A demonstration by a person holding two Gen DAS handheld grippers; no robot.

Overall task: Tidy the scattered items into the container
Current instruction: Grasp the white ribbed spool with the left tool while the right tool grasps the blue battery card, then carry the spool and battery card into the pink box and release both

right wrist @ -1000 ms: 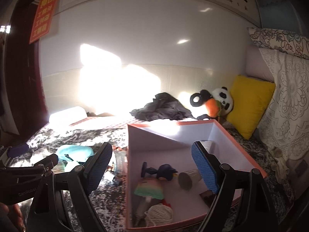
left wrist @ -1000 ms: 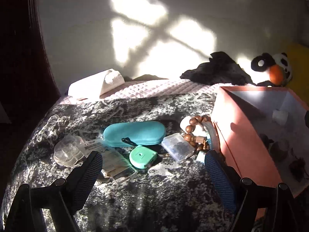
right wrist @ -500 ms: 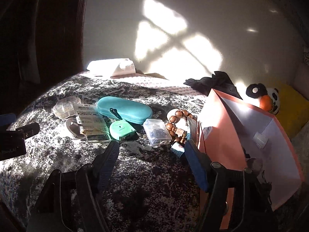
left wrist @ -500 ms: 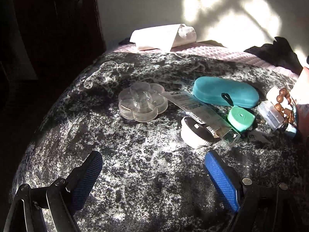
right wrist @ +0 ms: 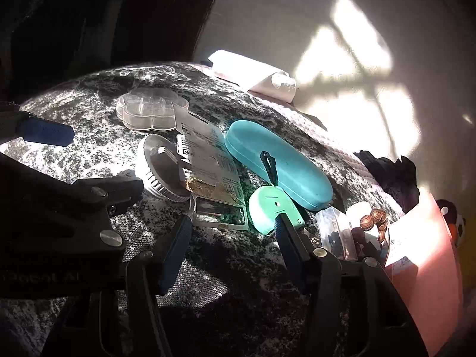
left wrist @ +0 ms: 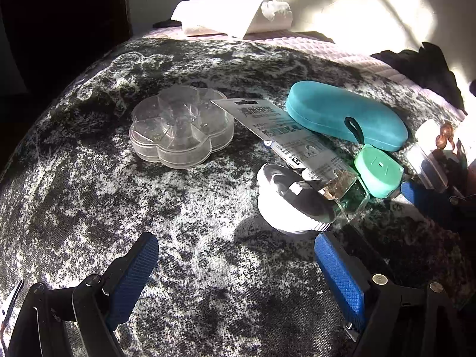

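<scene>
Items as I see them from my two wrist cameras, all lying on a black-and-white mottled bedspread (left wrist: 184, 267).

1. Left gripper (left wrist: 236, 255): I hold it low over the bedspread with its jaws wide apart and nothing between them. The blue pads (left wrist: 339, 270) frame a bare patch just short of the round white timer.
2. Right gripper (right wrist: 232, 238): jaws also apart, gripping nothing. Its right fingertip sits at the near edge of the small green case; I cannot tell if it touches.
3. Clear flower-shaped box (left wrist: 181, 126): closed, flat, leftmost of the group.
4. Round white timer (left wrist: 293, 200): dark face up, ridged rim, partly under the near end of the packet.
5. Clear plastic packet (left wrist: 294, 145) with a printed card: lies diagonally, its far corner beside the flower-shaped box, its near end over the timer.
6. Teal glasses case (left wrist: 345, 119): closed, with a dark strap loop, just behind the packet.
7. Small green case (left wrist: 379, 171): rounded, touching the front of the glasses case.
8. Small clear box (right wrist: 336, 232) and wooden bead bracelet (right wrist: 374, 220): crowded against the container's outer wall.
9. Container: pink box (right wrist: 428, 255), at the far right of the right view; its inside is not visible.
10. Background: folded white cloth (left wrist: 232, 15) and dark garment (left wrist: 422, 65) by the wall.
</scene>
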